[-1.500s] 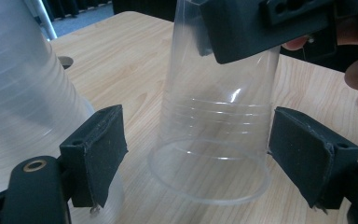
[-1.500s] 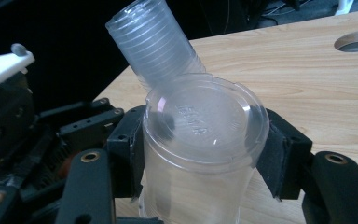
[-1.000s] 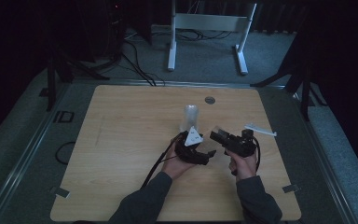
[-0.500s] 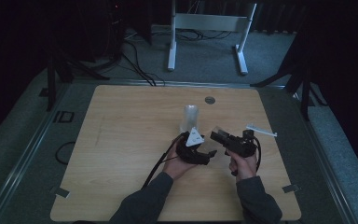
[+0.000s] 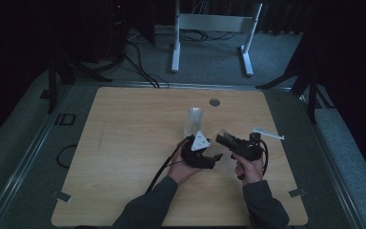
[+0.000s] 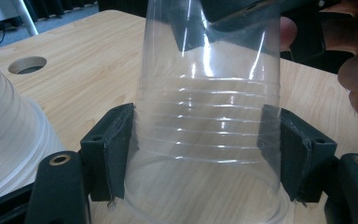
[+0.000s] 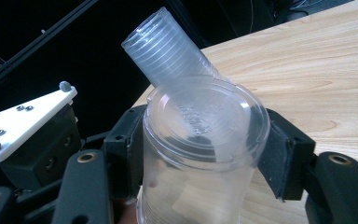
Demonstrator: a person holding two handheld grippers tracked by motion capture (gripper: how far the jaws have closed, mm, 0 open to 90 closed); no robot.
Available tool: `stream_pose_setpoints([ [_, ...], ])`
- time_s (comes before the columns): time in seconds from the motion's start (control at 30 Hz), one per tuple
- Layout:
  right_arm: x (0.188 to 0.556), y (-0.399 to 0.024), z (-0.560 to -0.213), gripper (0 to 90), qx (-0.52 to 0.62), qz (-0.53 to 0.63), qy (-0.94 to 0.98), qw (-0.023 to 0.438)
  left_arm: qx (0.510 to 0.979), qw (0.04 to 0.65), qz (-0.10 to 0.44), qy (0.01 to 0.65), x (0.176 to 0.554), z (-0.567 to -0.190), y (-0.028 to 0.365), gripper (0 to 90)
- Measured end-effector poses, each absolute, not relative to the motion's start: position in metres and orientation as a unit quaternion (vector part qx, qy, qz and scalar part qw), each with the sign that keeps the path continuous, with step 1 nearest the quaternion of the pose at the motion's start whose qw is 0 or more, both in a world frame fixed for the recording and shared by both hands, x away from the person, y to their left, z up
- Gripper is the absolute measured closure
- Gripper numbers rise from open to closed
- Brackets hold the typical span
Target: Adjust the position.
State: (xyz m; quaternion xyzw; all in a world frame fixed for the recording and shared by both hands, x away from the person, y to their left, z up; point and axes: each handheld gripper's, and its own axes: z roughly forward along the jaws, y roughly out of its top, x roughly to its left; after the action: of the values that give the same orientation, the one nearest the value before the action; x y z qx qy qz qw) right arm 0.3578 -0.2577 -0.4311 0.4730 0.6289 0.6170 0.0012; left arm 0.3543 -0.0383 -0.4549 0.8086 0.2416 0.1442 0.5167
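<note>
from the high view, we see the left gripper [image 5: 215, 158] and the right gripper [image 5: 222, 139] held close together above the near right part of the wooden table [image 5: 124, 157], jaws pointing at each other. a stack of clear cups [image 5: 193, 122] stands just behind them. the cup between the two grippers is too faint here for us to make out.

in the left gripper view, the left gripper [image 6: 200, 149] has a clear plastic cup [image 6: 209, 112] between its jaws. its fingers [image 6: 114, 149] have just been closing and now press on the ribbed wall on both sides, near the wide rim. the rim is nearest the camera and the cup's closed end points away, toward the other gripper's dark body and the hand [image 6: 354, 70] holding it. the stack of cups [image 6: 9, 135] sits at the left edge.

in the right gripper view, the right gripper [image 7: 200, 149] has its jaws on either side of the same cup [image 7: 200, 154], near its closed end. its fingers [image 7: 284, 149] have just been opening, and we cannot tell whether they touch the wall. the stack [image 7: 168, 49] rises behind it.
</note>
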Motion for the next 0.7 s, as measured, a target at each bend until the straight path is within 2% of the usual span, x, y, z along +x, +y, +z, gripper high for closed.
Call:
stream_pose_setpoints([
  [0.23,0.358,-0.258,-0.430,33.5,0.470,0.611,0.637,0.007,0.813,0.513,0.145,0.236,0.354,-0.454,-0.037,28.6],
  [0.7,0.352,-0.262,-0.426,32.3,0.444,0.600,0.665,0.011,0.817,0.504,0.150,0.238,0.360,-0.449,-0.022,29.0],
])
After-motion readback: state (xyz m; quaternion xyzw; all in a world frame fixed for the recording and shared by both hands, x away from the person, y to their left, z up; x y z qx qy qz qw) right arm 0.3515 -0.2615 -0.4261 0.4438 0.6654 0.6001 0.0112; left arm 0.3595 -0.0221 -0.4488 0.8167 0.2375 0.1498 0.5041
